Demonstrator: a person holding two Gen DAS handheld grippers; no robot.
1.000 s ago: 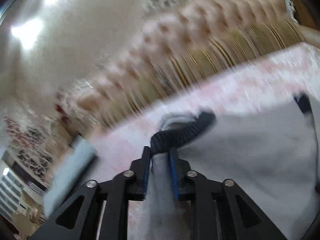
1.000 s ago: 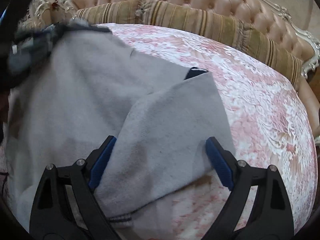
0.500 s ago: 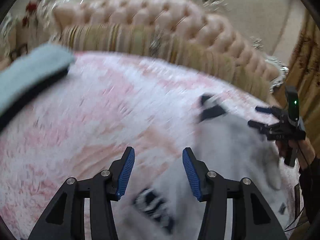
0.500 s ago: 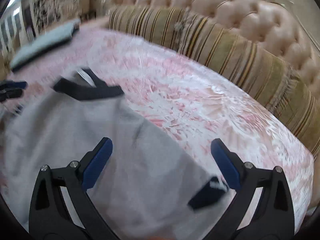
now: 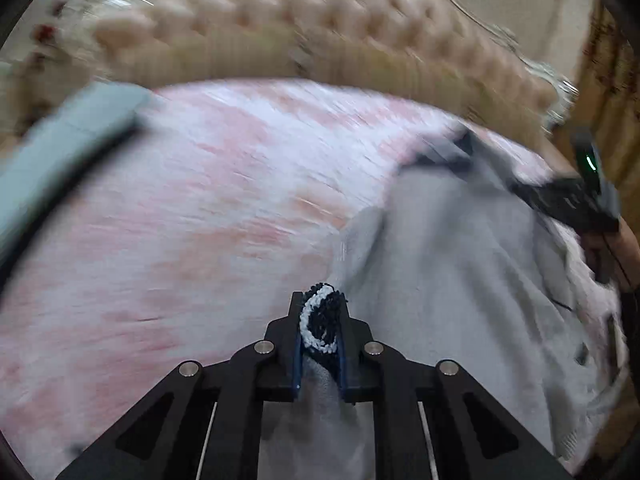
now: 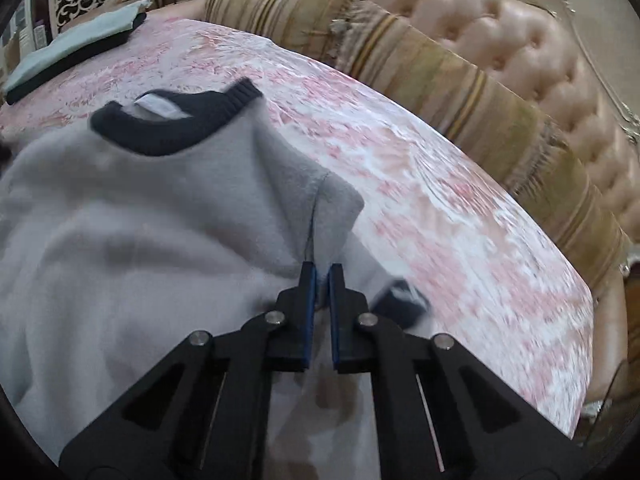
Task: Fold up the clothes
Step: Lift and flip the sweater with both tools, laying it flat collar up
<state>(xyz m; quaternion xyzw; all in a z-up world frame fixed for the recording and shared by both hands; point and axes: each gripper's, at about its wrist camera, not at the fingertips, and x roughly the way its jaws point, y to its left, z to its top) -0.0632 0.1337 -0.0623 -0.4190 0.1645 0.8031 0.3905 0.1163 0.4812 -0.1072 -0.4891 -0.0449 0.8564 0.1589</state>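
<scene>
Two hand-held grippers have just closed on the grey fleece sweater with dark knit collar (image 6: 132,216), spread on the pink-and-white floral bedspread (image 6: 400,168): left gripper (image 5: 320,320) pinches its black-and-white cuff (image 5: 320,322), right gripper (image 6: 322,280) a shoulder fold.

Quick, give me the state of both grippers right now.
Left gripper: just closed, shut on the black-and-white striped knit cuff of the grey sweater.
Right gripper: just closed, shut on a fold of the grey sweater.

Motion blur smears the bedspread (image 5: 180,220) and headboard (image 5: 320,20) — the grey sweater (image 6: 140,240) runs off-frame at left.
</scene>
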